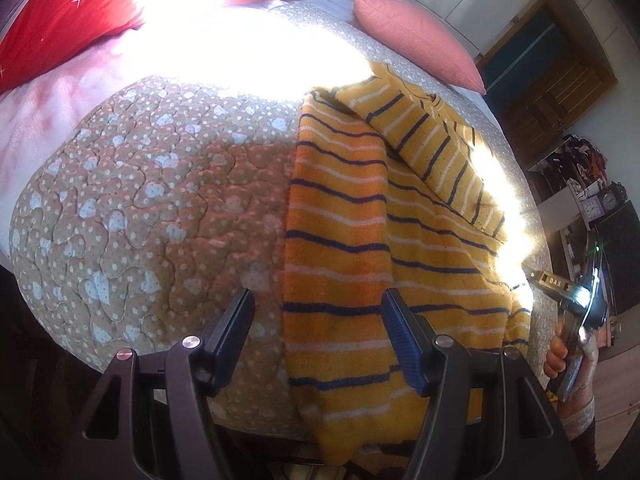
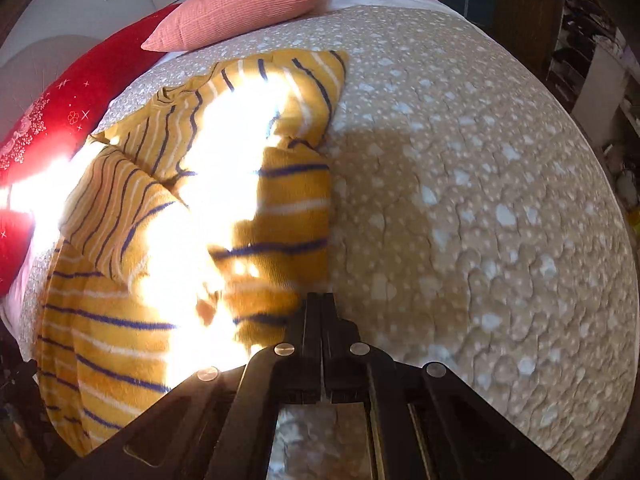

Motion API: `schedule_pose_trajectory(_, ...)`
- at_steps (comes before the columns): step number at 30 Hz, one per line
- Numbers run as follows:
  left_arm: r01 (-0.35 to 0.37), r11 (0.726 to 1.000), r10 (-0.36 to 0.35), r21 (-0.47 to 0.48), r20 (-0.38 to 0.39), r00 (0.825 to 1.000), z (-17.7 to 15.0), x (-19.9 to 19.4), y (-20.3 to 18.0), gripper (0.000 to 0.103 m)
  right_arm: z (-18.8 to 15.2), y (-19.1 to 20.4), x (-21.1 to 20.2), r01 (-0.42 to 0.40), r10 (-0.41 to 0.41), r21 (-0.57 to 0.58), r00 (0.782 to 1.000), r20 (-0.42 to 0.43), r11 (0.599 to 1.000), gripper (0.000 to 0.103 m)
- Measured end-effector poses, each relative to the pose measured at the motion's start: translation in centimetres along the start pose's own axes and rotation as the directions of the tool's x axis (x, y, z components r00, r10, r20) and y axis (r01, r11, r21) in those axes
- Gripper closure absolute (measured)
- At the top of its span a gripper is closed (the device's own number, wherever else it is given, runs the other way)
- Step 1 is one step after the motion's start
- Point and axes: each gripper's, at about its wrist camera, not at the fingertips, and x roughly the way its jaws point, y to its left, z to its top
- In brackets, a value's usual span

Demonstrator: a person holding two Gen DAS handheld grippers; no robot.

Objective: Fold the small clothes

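A yellow-orange garment (image 1: 340,240) with navy and white stripes lies flat on the bed, one sleeve folded over its body. My left gripper (image 1: 318,304) hovers open over its near left edge, one finger above the quilt and the other above the cloth. In the right wrist view the same garment (image 2: 112,320) fills the left side, partly washed out by sunlight. My right gripper (image 2: 320,300) is shut, its tips at the garment's right edge; no cloth shows between them. A hand (image 1: 558,356) holds that gripper at the far right of the left wrist view.
A beige quilt (image 2: 480,200) with white hearts covers the bed. A red pillow (image 1: 60,12) and a pink cushion (image 2: 240,4) lie at the head end. A strong sun patch (image 1: 248,48) blanks part of the bed. Shelves with clocks (image 1: 600,204) stand beyond the bed.
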Motion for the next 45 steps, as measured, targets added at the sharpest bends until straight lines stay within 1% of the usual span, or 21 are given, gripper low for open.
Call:
schedule_pose_trajectory(2,-0.007,1.0,0.007,0.003,-0.003,1.0,-0.4,0.4,0.1,0.038,-1.8,-0.7,-0.7,-0.048,0.049,0.039,0.999,-0.005,0.998,0.102)
schedule_pose_trajectory(4,-0.017,1.0,0.017,0.016,0.008,1.0,-0.8,0.5,-0.1,0.037,-3.4,-1.6,-1.3,-0.129,0.13,0.093,0.991,-0.01,0.987,0.098)
schedule_pose_trajectory(6,-0.011,1.0,0.011,0.024,0.016,1.0,-1.1,0.6,-0.4,0.03,-4.9,-2.3,-1.9,-0.22,0.222,0.151,0.975,0.006,0.964,0.074)
schedule_pose_trajectory(7,-0.003,1.0,0.003,0.023,0.017,1.0,-1.3,0.6,-0.5,0.029,-5.5,-2.5,-2.2,-0.258,0.258,0.174,0.966,0.02,0.95,0.068)
schedule_pose_trajectory(8,0.002,1.0,-0.002,0.021,0.018,1.0,-1.6,0.7,-0.6,0.027,-6.1,-2.6,-2.6,-0.283,0.282,0.192,0.959,0.032,0.94,0.059)
schedule_pose_trajectory(9,0.009,1.0,-0.009,0.022,0.017,1.0,-1.8,0.7,-0.8,0.026,-6.7,-2.6,-2.8,-0.3,0.298,0.202,0.954,0.039,0.932,0.054)
schedule_pose_trajectory(12,0.09,0.996,-0.09,0.008,-0.004,0.996,-2.5,0.7,-1.0,0.024,-8.3,-1.9,-3.2,-0.353,0.351,0.212,0.935,0.051,0.911,0.052)
schedule_pose_trajectory(14,0.176,0.984,-0.176,-0.02,-0.023,0.984,-3.0,0.8,-1.0,0.024,-9.1,-1.2,-3.3,-0.384,0.38,0.211,0.923,0.057,0.899,0.052)
schedule_pose_trajectory(16,0.233,0.971,-0.234,-0.049,-0.022,0.972,-3.4,0.6,-0.8,0.024,-10.1,-0.7,-3.3,-0.43,0.429,0.212,0.902,0.054,0.877,0.052)
schedule_pose_trajectory(19,0.362,0.925,-0.367,-0.115,-0.028,0.93,-4.1,0.7,0.0,0.024,-11.4,0.1,-3.2,-0.495,0.495,0.22,0.867,0.061,0.841,0.052)
schedule_pose_trajectory(21,0.401,0.904,-0.409,-0.149,-0.027,0.912,-4.6,0.7,0.4,0.024,-12.3,0.3,-2.9,-0.544,0.545,0.238,0.836,0.068,0.804,0.048)
schedule_pose_trajectory(23,0.41,0.897,-0.419,-0.164,-0.022,0.908,-5.0,0.7,0.5,0.024,-13.0,0.1,-2.8,-0.577,0.575,0.263,0.813,0.092,0.774,0.045)
schedule_pose_trajectory(26,0.423,0.889,-0.432,-0.177,-0.013,0.902,-5.5,0.4,0.6,0.024,-13.8,-0.9,-3.1,-0.604,0.592,0.313,0.793,0.144,0.733,0.043)
schedule_pose_trajectory(29,0.415,0.89,-0.424,-0.189,-0.005,0.906,-5.8,0.2,0.9,0.023,-14.8,-2.3,-3.5,-0.617,0.591,0.35,0.784,0.191,0.705,0.04)
schedule_pose_trajectory(30,0.417,0.887,-0.425,-0.196,0.002,0.905,-5.9,0.1,1.1,0.023,-14.9,-2.9,-3.6,-0.616,0.586,0.361,0.785,0.203,0.7,0.039)
schedule_pose_trajectory(33,0.418,0.883,-0.423,-0.214,0.027,0.906,-6.0,-0.2,2.0,0.023,-15.3,-3.9,-3.7,-0.624,0.591,0.372,0.778,0.214,0.687,0.039)
schedule_pose_trajectory(34,0.421,0.88,-0.425,-0.221,0.03,0.905,-5.9,-0.2,2.2,0.023,-15.3,-3.9,-3.7,-0.627,0.594,0.367,0.776,0.213,0.687,0.039)
schedule_pose_trajectory(37,0.433,0.872,-0.438,-0.23,0.031,0.899,-5.8,0.2,2.3,0.021,-14.8,-2.9,-3.5,-0.619,0.59,0.327,0.784,0.196,0.714,0.037)
schedule_pose_trajectory(40,0.435,0.876,-0.441,-0.208,0.02,0.897,-5.9,0.8,1.4,0.014,-13.7,-1.7,-3.1,-0.635,0.613,0.278,0.771,0.172,0.721,0.035)
schedule_pose_trajectory(43,0.415,0.894,-0.421,-0.169,-0.003,0.907,-6.2,1.1,0.1,0.012,-12.7,0.3,-2.5,-0.656,0.644,0.242,0.752,0.14,0.715,0.035)
schedule_pose_trajectory(45,0.397,0.906,-0.404,-0.148,-0.015,0.915,-6.4,1.1,-0.7,0.012,-12.3,1.6,-2.3,-0.654,0.646,0.215,0.755,0.118,0.725,0.035)
